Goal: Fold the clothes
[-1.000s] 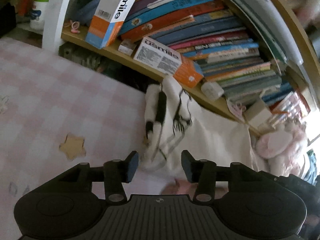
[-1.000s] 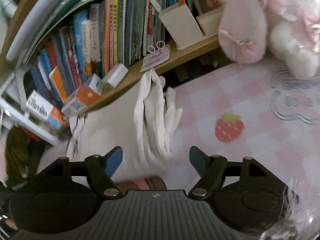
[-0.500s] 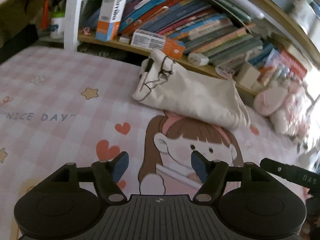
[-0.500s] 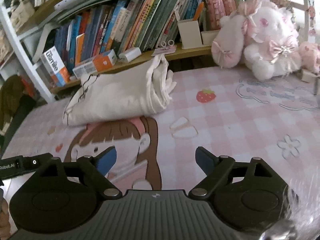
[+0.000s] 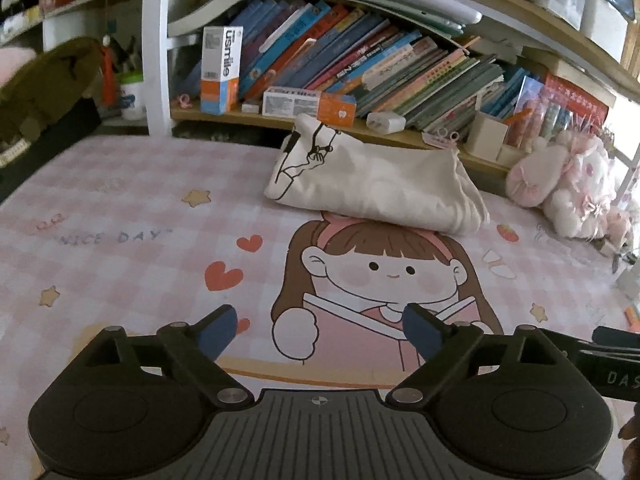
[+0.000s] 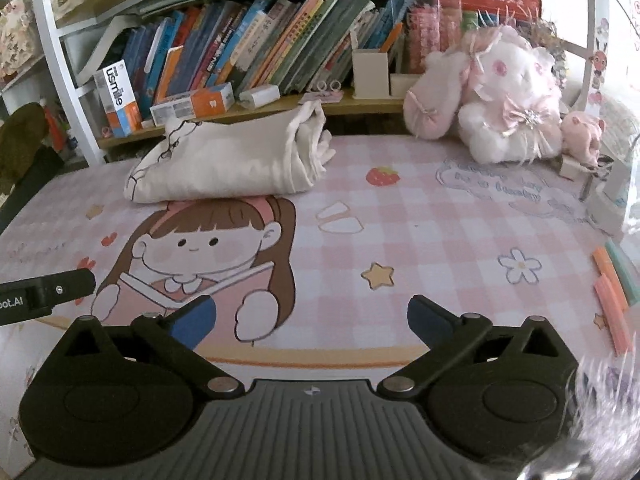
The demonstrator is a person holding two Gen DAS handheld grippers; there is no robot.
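We see the left gripper (image 5: 318, 328) and right gripper (image 6: 310, 318) nearest, jaws wide and opening, nothing between them, over the pink cartoon sheet (image 5: 120, 208). Farther back the folded cream garment (image 5: 372, 182) lies against the bookshelf (image 6: 360, 100), plush toy (image 6: 504, 96) beside.

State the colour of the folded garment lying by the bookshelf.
Cream-white with a black line drawing at one end: folded garment, clearest in the left wrist view.

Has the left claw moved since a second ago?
Yes. The left claw backed away from the bookshelf; the folded garment now lies far ahead, and its jaws are opening, empty.
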